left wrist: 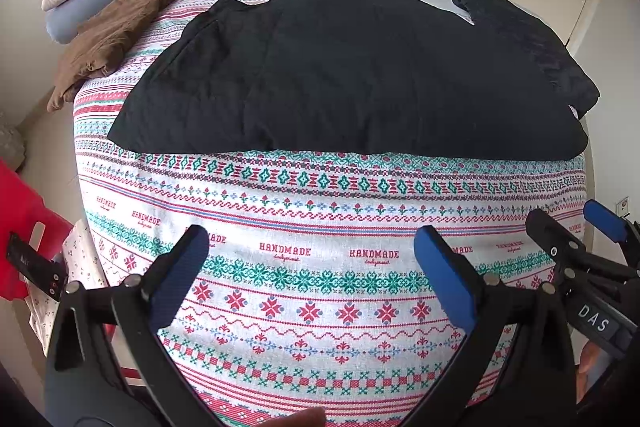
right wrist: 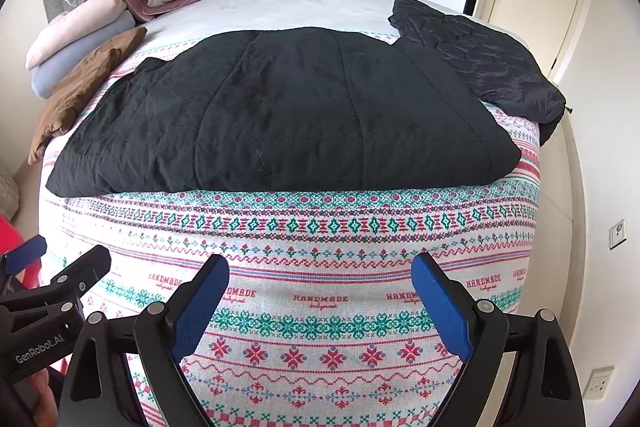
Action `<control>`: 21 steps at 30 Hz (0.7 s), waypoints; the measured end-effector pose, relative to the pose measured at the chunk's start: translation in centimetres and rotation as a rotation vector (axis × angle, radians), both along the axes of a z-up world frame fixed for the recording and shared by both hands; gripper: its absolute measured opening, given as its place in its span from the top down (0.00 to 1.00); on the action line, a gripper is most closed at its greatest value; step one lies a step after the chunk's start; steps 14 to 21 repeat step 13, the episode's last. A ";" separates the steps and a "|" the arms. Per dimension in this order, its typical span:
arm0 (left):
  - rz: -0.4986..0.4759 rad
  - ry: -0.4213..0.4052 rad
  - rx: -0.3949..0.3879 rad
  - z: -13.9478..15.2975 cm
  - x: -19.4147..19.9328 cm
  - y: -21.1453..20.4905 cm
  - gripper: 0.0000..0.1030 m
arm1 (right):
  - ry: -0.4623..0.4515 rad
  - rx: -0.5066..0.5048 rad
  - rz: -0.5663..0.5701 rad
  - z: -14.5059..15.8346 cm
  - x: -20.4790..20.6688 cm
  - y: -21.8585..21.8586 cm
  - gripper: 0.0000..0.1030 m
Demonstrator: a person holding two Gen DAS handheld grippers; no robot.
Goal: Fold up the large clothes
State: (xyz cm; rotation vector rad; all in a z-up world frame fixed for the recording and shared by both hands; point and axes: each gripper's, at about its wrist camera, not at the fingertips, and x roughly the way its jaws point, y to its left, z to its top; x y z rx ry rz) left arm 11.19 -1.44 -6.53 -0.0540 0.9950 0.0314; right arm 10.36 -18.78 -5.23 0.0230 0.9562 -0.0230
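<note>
Both tools, left tool (left wrist: 310, 275) and right tool (right wrist: 320, 303), hang open and empty over the near patterned bedspread (right wrist: 320, 311). Beyond them, mid-bed, lies the black quilted jacket (right wrist: 280, 107), partly folded: probably soft, bulky, light. Pinch its near corners; the padding may spring back.

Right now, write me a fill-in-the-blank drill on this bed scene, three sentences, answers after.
1. The big folded garment lying on the patterned bedspread is ____ in colour.
2. Both the left gripper and right gripper have jaws standing ____.
3. The brown garment lies near the bed's ____ edge.

Answers: black; open; left
</note>
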 end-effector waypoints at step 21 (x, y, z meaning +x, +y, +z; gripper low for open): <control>0.000 0.000 0.003 -0.1 -0.1 -0.1 0.01 | 0.003 0.001 0.003 -0.1 0.0 0.1 0.09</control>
